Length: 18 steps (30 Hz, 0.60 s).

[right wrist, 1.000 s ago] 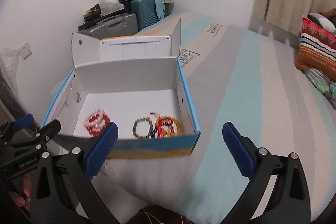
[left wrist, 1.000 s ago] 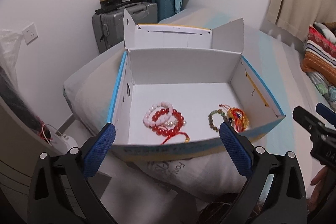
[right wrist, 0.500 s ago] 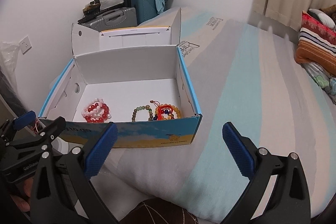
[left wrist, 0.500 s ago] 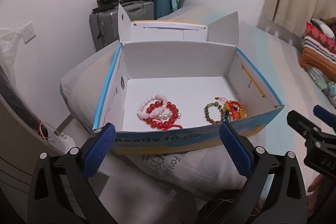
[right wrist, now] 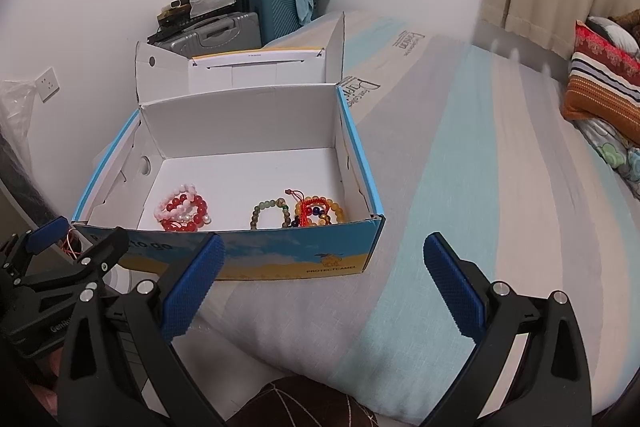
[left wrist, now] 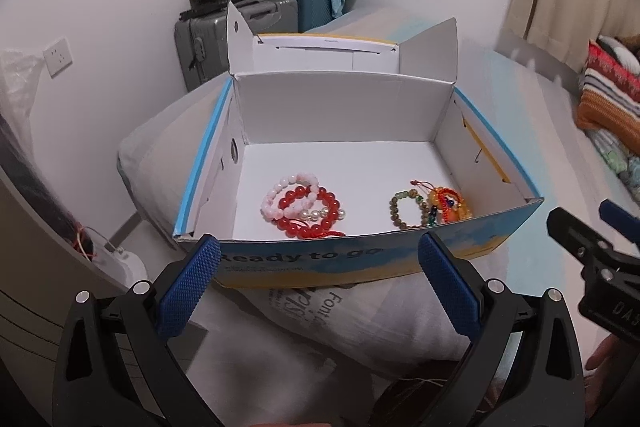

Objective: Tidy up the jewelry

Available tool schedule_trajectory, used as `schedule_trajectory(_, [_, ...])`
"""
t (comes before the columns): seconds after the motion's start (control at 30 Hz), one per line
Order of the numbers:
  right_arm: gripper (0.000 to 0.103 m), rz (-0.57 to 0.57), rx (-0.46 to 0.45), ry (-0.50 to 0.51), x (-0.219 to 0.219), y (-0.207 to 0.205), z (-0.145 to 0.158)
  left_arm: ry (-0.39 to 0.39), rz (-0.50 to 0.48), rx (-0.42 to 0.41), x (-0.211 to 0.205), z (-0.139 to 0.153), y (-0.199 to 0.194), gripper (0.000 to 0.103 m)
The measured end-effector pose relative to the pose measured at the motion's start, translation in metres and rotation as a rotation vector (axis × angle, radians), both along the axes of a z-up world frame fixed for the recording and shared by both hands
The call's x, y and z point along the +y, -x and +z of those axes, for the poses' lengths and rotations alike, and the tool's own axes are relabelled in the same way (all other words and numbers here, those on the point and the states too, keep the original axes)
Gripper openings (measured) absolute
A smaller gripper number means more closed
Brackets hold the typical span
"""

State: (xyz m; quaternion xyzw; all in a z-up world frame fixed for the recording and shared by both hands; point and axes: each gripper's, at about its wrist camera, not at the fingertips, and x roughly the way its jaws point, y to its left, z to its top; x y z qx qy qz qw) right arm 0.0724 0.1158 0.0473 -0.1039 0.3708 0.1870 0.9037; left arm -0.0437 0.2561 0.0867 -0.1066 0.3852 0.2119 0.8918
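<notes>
An open white and blue cardboard box sits on the bed with its lid flipped back. Inside at the left lie red, pink and pearl bead bracelets. At the right lie a green bead bracelet and an orange bracelet with red cord. My left gripper is open and empty, just in front of the box. My right gripper is open and empty, before the box's right front corner.
The box rests on a striped grey and teal bedspread at the bed's corner. Grey and teal suitcases stand by the far wall. Striped pillows lie at the right. A bedside edge with cables is at the left.
Both grippers have pulled back and up from the box, so its front wall with print now shows. The bracelets have not moved. Both grippers stay open.
</notes>
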Motion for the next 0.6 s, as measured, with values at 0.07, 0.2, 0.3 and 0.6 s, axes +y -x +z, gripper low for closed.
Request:
schedule_trajectory(0.07, [0.096,0.002,-0.001,0.001,-0.0001,0.0003,0.0004,0.008,0.002,-0.004,0.0011,0.0013,0.0004,0.097])
schedule_trajectory(0.2, [0.096,0.002,0.000,0.001,0.0001,0.0003,0.0003,0.012,0.002,-0.008,0.0012,0.0039,0.0011,0.097])
schedule_trajectory(0.3, [0.096,0.004,0.002,0.002,0.0013,0.0004,0.0003,0.018,0.000,-0.005,0.0012,0.0045,0.0011,0.097])
schedule_trajectory(0.6, [0.096,0.003,0.005,-0.001,0.0026,0.0011,-0.0016,0.020,-0.010,0.004,0.0001,0.0047,-0.0008,0.097])
